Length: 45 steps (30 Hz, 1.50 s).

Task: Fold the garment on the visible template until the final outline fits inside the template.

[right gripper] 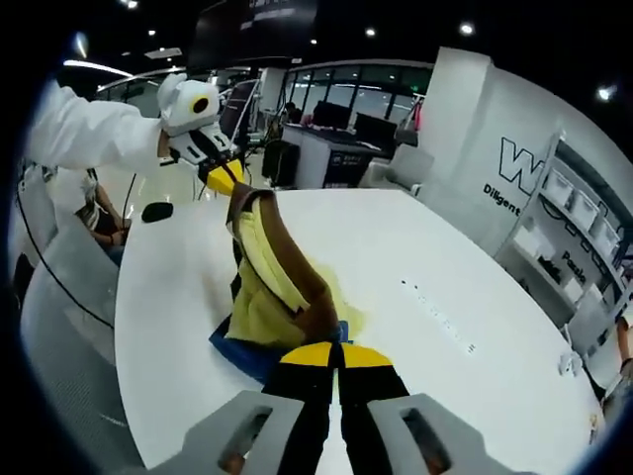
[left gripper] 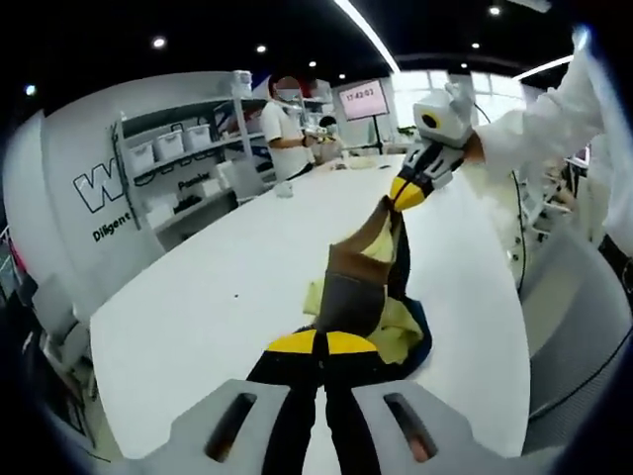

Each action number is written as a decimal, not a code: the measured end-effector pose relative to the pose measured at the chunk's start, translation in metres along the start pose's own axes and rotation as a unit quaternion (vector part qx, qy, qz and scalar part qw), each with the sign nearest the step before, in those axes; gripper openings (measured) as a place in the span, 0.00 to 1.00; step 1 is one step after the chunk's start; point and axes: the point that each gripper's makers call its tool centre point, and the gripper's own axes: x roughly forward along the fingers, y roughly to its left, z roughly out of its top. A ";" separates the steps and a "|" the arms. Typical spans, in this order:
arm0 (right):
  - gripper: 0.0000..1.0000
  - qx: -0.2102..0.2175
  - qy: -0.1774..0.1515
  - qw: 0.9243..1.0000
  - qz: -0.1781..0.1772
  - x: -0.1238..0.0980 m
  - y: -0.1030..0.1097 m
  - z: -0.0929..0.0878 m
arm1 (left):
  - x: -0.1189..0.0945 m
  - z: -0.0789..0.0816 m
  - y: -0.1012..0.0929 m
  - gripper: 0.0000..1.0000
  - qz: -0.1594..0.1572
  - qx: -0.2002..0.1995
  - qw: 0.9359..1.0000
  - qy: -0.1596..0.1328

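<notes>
Clamped on one end of the garment (left gripper: 361,287) low in the left gripper view, left gripper (left gripper: 321,343) with yellow-tipped fingers (left gripper: 290,343) pressed together; person in white (left gripper: 284,124) by shelves (left gripper: 183,148) far back. Likewise clenched on the cloth in the right gripper view, right gripper (right gripper: 336,354), blue template (right gripper: 237,356) peeking under the yellow folds on the worktop (right gripper: 415,297). Stretched taut and raised between both, garment hanging above the worktop, white sleeve (right gripper: 89,134) reaching in.
</notes>
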 end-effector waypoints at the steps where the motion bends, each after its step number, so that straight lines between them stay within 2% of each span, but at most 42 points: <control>1: 0.00 -0.001 -0.001 1.000 -0.002 -0.002 -0.001 0.002 | -0.001 0.003 0.001 0.00 0.002 0.003 1.000 0.000; 7: 0.00 -0.022 -0.006 1.000 -0.014 -0.013 -0.012 0.016 | -0.009 0.021 0.007 0.00 0.013 0.013 1.000 -0.008; 14: 0.00 -0.053 -0.012 0.998 -0.027 -0.028 -0.023 0.034 | -0.017 0.044 0.004 0.00 0.024 0.033 0.999 -0.012; 20: 0.00 -0.086 0.002 0.996 -0.034 -0.028 -0.026 0.036 | -0.020 0.059 0.005 0.00 0.036 0.035 0.999 -0.018; 34: 0.00 -0.085 -0.014 0.995 -0.045 -0.044 -0.035 0.048 | -0.027 0.094 -0.012 0.00 0.024 0.053 0.998 -0.035; 37: 0.00 -0.086 -0.019 0.995 -0.049 -0.046 -0.037 0.051 | -0.030 0.106 -0.012 0.00 0.025 0.056 0.997 -0.048; 38: 0.00 -0.087 -0.020 0.995 -0.050 -0.048 -0.038 0.053 | -0.033 0.117 -0.013 0.00 0.023 0.050 0.997 -0.063; 41: 0.00 -0.086 -0.030 0.994 -0.053 -0.053 -0.040 0.061 | -0.039 0.132 -0.015 0.00 0.026 0.059 0.995 -0.078; 45: 0.00 -0.090 -0.036 0.994 -0.056 -0.058 -0.042 0.066 | -0.045 0.144 -0.015 0.00 0.033 0.075 0.993 -0.082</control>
